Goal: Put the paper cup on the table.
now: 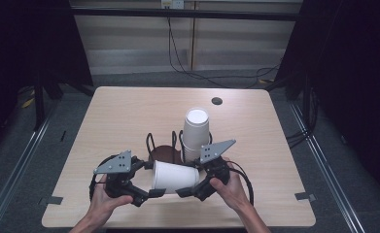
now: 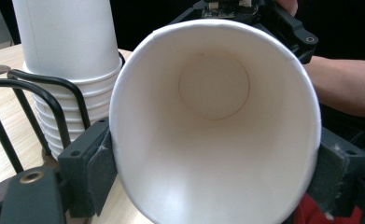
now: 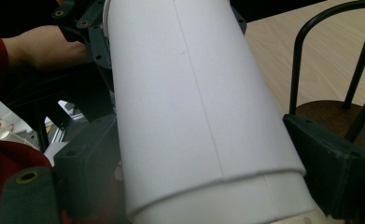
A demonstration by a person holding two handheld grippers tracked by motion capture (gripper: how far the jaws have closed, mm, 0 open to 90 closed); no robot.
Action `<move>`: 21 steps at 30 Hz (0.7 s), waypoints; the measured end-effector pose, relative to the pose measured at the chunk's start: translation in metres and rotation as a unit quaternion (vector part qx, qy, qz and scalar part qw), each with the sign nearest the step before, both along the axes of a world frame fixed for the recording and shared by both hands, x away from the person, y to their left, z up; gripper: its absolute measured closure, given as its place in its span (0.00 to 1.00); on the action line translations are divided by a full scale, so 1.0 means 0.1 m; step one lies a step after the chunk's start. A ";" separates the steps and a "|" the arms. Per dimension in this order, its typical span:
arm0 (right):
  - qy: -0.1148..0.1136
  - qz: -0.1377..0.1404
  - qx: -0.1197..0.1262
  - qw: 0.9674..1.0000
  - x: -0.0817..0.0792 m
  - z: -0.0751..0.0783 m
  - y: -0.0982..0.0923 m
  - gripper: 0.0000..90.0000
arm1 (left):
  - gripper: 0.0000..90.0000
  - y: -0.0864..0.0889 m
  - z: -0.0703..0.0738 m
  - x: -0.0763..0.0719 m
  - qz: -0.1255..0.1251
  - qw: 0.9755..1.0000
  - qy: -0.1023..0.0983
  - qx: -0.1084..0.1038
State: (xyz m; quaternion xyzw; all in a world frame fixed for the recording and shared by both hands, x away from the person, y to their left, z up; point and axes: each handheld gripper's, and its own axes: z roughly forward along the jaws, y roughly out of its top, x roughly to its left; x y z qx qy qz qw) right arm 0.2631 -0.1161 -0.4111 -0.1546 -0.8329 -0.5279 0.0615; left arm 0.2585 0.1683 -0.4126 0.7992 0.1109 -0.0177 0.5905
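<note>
White paper cup (image 1: pixel 174 175) lies on its side at lower centre of the high view, long axis left-right between the 2 grippers. Left gripper (image 1: pixel 151 179) clamps its open rim; right gripper (image 1: pixel 190 180) clamps its base end. Wire rack (image 1: pixel 165 151) stands just behind.

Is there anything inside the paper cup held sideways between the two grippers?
No. The left gripper view looks straight into the paper cup: bare white walls and a round bottom, empty. Its outer underside, facing the table, is hidden.
</note>
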 end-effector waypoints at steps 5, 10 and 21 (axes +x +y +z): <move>-0.001 -0.005 0.002 1.000 0.00 0.00 -0.01 0.15 | 0.18 0.00 0.01 0.00 -0.001 1.000 0.003 0.003; -0.003 -0.008 0.003 1.000 -0.01 0.01 -0.02 0.16 | 0.18 0.02 0.02 0.00 0.005 1.000 0.006 0.010; -0.003 -0.031 0.007 0.999 0.01 0.00 -0.06 0.15 | 0.18 0.06 0.06 0.06 0.012 1.000 0.014 0.021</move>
